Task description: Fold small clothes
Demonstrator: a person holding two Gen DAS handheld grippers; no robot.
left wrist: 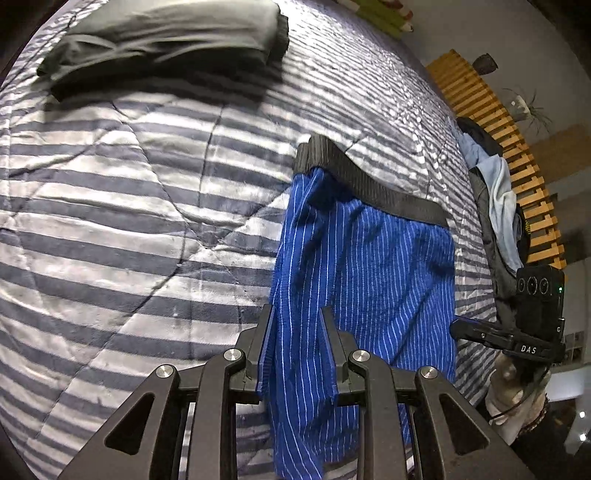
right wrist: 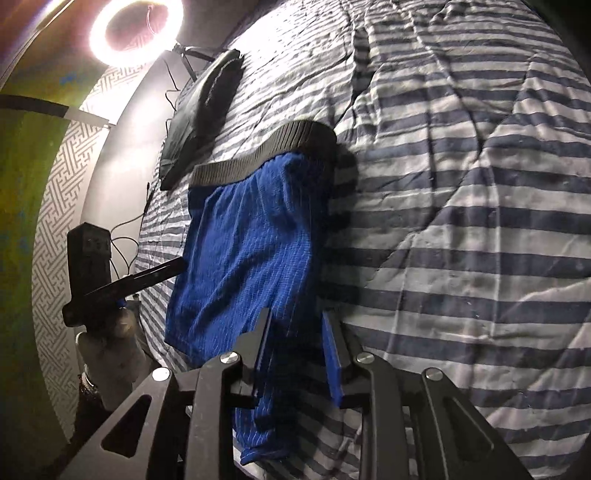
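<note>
Blue shorts (left wrist: 369,258) with black waistband (left wrist: 369,184) lie folded on striped quilt (left wrist: 110,221), waistband at far end, hem toward both grippers.

Left wrist view only: folded dark garment (left wrist: 166,40) at far left of quilt, well apart from shorts; heap of clothes (left wrist: 495,206) at right edge of bed; slatted wood panel (left wrist: 498,122) behind it; right gripper (left wrist: 458,328) from the side, tips just beside shorts' right edge, gloved hand (left wrist: 513,391) below it.

Right wrist view only: ring light (right wrist: 136,33) top left; patterned wall (right wrist: 51,221); dark garment (right wrist: 199,122) seen edge-on beyond waistband; left gripper (right wrist: 177,266) from the side, tips at shorts' left edge, whether touching cannot tell.

Left gripper (left wrist: 297,350) in own view: jaws part-open, hem cloth of shorts lies between the fingers and runs against left pad, right pad looks clear of it; not clamped as far as seen.

Right gripper (right wrist: 297,350) in own view: jaws part-open, gap visible; right corner of shorts (right wrist: 240,258) sits between fingers and beside left pad (right wrist: 264,354); right pad (right wrist: 332,362) stands off cloth, over quilt (right wrist: 461,221).
</note>
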